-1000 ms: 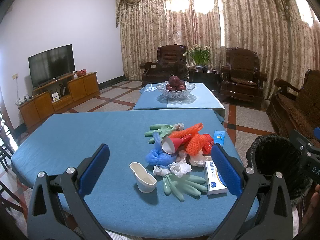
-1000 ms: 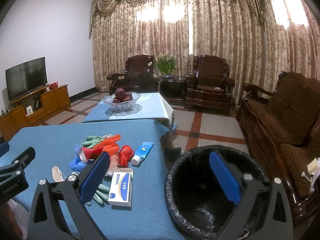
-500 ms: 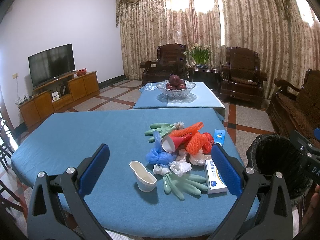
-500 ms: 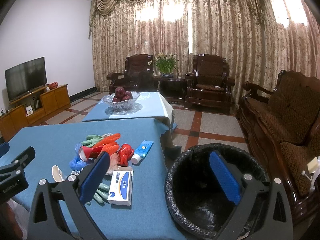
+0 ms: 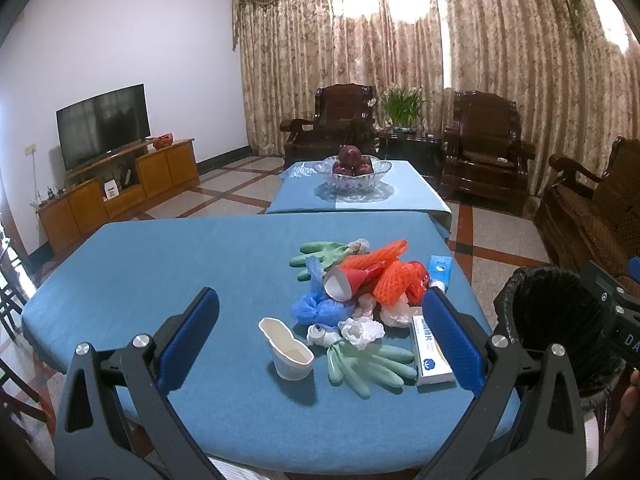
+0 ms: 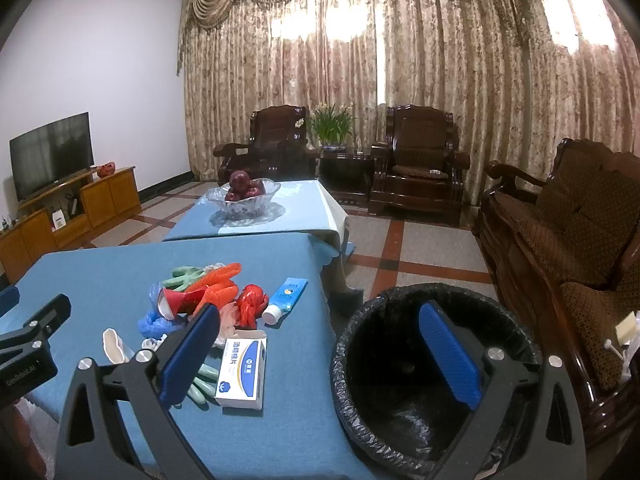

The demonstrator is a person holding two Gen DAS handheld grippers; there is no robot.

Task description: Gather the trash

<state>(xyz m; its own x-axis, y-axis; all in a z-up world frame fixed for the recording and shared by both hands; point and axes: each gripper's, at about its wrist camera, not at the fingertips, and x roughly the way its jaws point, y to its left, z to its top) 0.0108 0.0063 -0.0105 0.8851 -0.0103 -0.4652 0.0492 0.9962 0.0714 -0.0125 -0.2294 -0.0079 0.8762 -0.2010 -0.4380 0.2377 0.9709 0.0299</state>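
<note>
A heap of trash lies on the blue table (image 5: 160, 272): a white paper cup (image 5: 287, 354), green rubber gloves (image 5: 370, 362), a white-and-blue box (image 5: 430, 346), crumpled tissue (image 5: 360, 330), blue netting (image 5: 320, 308), orange foam netting (image 5: 396, 276), a red paper cone (image 5: 348, 280) and a blue tube (image 5: 440, 269). My left gripper (image 5: 320, 332) is open and empty, held above the table's near edge before the heap. My right gripper (image 6: 320, 348) is open and empty, between the box (image 6: 242, 372) and the black-lined trash bin (image 6: 436, 384).
The bin also shows in the left wrist view (image 5: 556, 320), right of the table. A second blue table (image 5: 360, 196) behind carries a glass fruit bowl (image 5: 352, 170). Dark wooden armchairs (image 6: 416, 160) and a sofa (image 6: 568, 232) stand behind and to the right; a TV cabinet (image 5: 120, 184) stands left.
</note>
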